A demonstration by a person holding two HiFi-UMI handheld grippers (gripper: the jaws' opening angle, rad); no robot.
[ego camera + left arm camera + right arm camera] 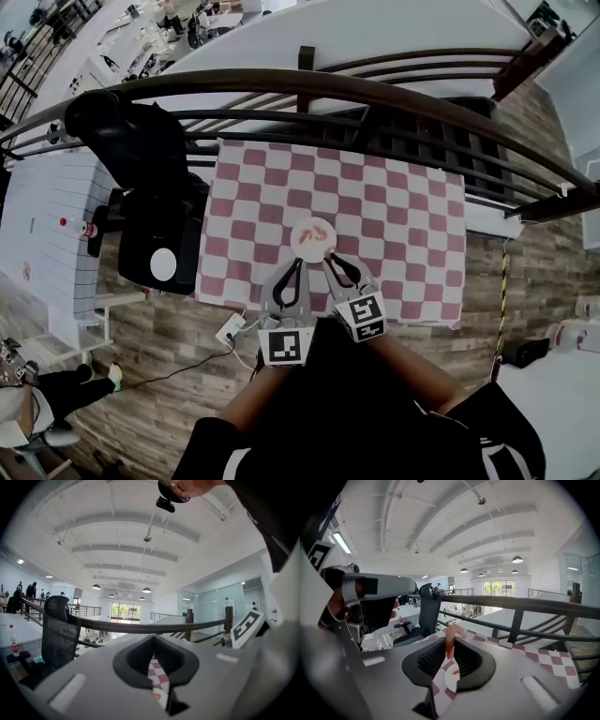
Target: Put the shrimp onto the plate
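A small white plate (312, 238) sits near the front edge of the red-and-white checkered table (375, 216), with orange-pink shrimp (318, 233) lying on it. My right gripper (329, 256) hovers at the plate's near right rim, shut on a pink shrimp (449, 638) that sticks up between its tips. Part of the plate (451, 680) shows through the jaw gap below. My left gripper (298, 262) is just in front of the plate, shut and holding nothing. Through its jaw gap I see checkered cloth (156, 676) and a bit of the plate (160, 698).
A black office chair (155, 192) stands close to the table's left side. A curved dark railing (375, 89) runs behind the table. A white power strip (231, 330) lies on the wooden floor at the front left. A bottle (75, 226) stands on a white table to the left.
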